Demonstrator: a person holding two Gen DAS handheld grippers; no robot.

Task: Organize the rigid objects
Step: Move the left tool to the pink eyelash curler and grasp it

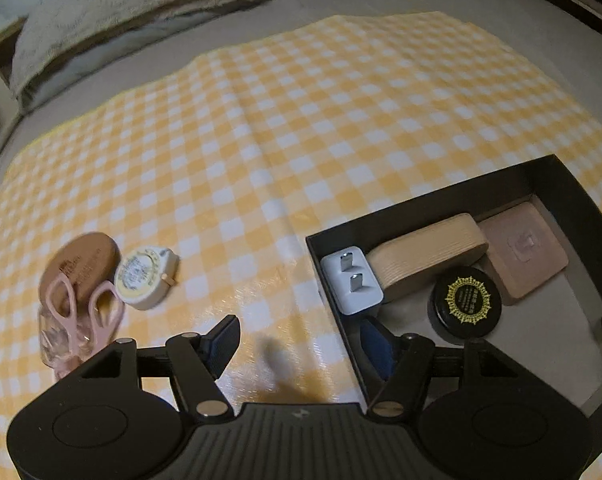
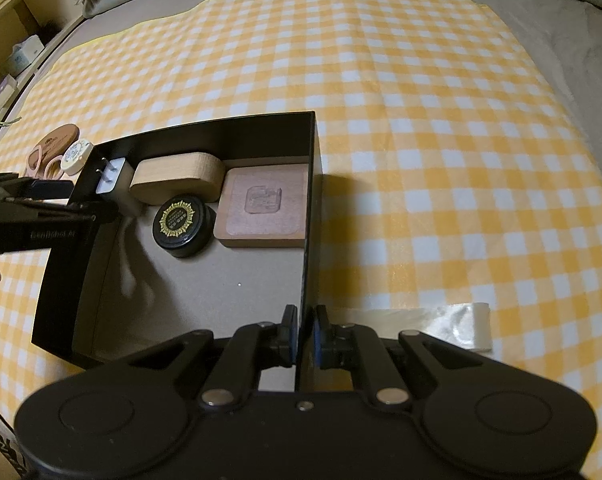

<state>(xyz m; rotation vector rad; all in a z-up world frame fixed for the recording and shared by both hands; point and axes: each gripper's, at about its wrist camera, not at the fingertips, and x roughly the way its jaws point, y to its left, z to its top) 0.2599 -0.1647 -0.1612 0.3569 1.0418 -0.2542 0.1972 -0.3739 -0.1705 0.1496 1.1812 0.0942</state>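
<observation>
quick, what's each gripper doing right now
left gripper: open, holding nothing, jaws straddling the box's wall.
right gripper: shut on the box's wall.

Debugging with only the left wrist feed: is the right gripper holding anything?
Observer: Yes. The right gripper is shut on the right wall of the black box, with one finger inside and one outside.
Operator: Anything lying right of the box?
Observer: A strip of clear film lies on the checked cloth. It is close to that gripper and apart from the box.
Operator: Any room left in the box near that grip?
Observer: Yes, the box floor is bare on the near side.
</observation>
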